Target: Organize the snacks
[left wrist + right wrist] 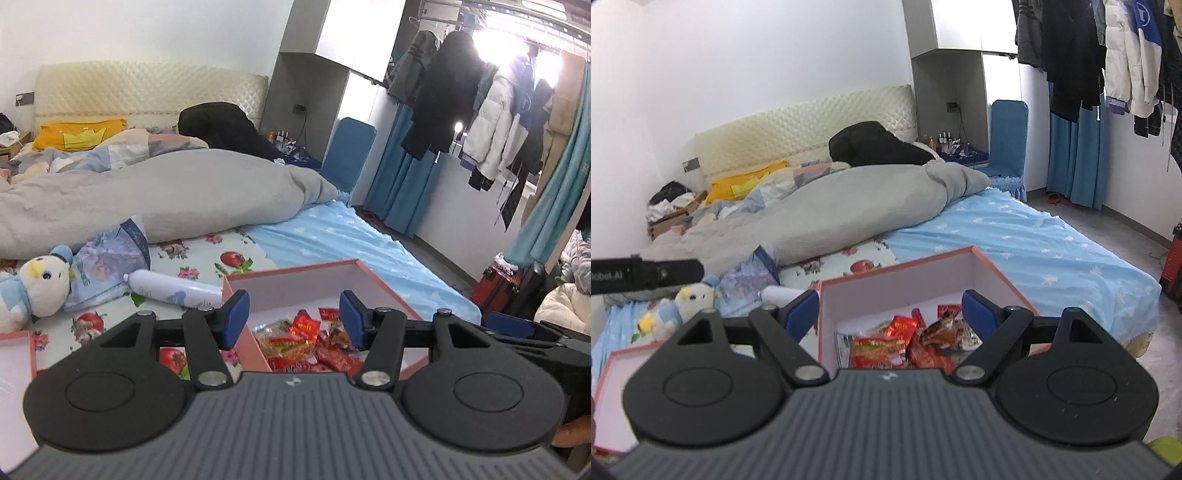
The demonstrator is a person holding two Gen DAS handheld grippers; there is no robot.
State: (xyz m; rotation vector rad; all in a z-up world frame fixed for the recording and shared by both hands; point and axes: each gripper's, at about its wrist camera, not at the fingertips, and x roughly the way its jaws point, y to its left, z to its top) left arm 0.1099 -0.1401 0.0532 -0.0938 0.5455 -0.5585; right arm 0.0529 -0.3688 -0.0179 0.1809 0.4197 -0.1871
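A pink-rimmed cardboard box lies open on the bed, with several red and orange snack packets heaped at its near end. My left gripper hovers open over that near end. Its left finger is outside the box's left wall and its right finger is over the packets, with nothing pressed between them. In the right wrist view the same box and snack packets lie under my right gripper. It stands wide open, straddling the left wall, and holds nothing.
The box's pink lid lies to the left. A plush toy, a white bottle and a blue printed bag sit beyond it. A grey duvet covers the far bed. A red suitcase stands on the floor at the right.
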